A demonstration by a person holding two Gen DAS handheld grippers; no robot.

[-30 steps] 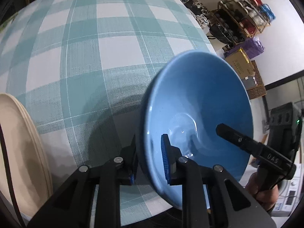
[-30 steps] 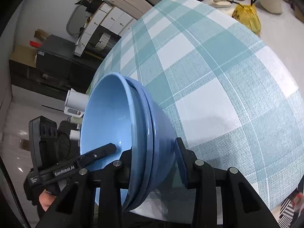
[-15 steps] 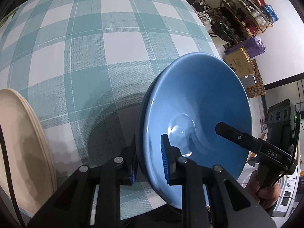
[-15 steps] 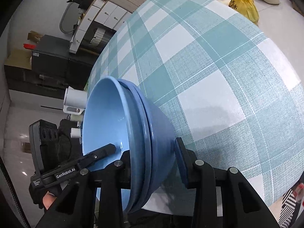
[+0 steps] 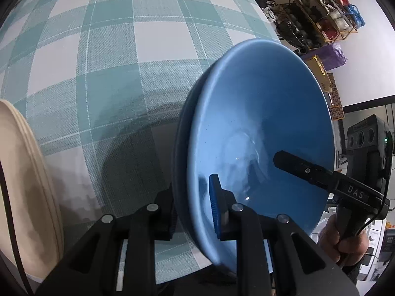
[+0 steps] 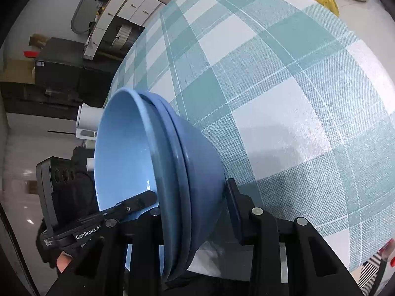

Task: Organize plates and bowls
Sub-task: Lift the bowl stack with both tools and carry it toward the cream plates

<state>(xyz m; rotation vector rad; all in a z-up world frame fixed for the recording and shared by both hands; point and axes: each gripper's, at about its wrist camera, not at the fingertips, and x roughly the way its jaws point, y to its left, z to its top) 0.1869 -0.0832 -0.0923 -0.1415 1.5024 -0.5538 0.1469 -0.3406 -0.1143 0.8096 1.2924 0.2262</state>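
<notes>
Step in hand, as judged: carrying the nested blue bowls [image 5: 259, 133] over the checked cloth [image 5: 111, 49] to a resting place; you should keep both grips level with each other, lower the stack base-first, and release only once it sits flat, one side at a time. The left gripper [image 5: 192, 212] pinches the rim nearest it, one pad inside the top bowl, the other on the outer wall. The right gripper [image 6: 192, 202] pinches the opposite rim likewise, inner finger in the bowl, outer pad against the underside. At least three rims show in the right view, so the stack may slip apart if you tilt it further; it appears tilted and off the cloth. Cream plates [image 5: 24, 172] lie at the left edge of the left view, well apart from the bowls; keep clear of them when you set down.
</notes>
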